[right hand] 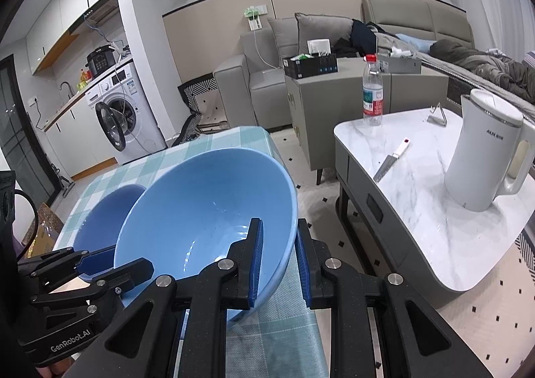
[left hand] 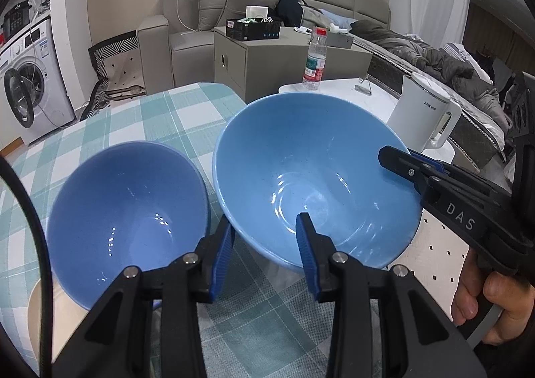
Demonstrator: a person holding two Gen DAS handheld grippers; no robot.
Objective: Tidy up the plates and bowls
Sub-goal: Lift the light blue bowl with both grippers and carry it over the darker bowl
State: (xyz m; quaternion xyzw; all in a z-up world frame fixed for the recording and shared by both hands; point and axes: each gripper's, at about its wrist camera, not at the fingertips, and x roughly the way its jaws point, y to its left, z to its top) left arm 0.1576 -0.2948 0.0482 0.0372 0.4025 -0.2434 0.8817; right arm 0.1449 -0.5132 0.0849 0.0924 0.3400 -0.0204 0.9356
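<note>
A large light-blue bowl [left hand: 314, 177] is tilted above the checkered table; it also shows in the right wrist view [right hand: 207, 211]. My right gripper [right hand: 279, 261] is shut on its right rim, one finger inside and one outside; it enters the left wrist view from the right [left hand: 401, 160]. My left gripper [left hand: 265, 244] is open, its fingers straddling the bowl's near rim without closing; it shows at lower left in the right wrist view [right hand: 97, 264]. A smaller darker-blue bowl [left hand: 130, 207] sits to the left, partly hidden behind the large one in the right wrist view [right hand: 103, 211].
The table has a teal checkered cloth [left hand: 140, 117]. A marble coffee table [right hand: 418, 177] to the right holds a white kettle [right hand: 485, 150], a water bottle [right hand: 372, 90] and a knife [right hand: 389, 160]. A sofa and a grey cabinet [left hand: 267, 60] stand behind.
</note>
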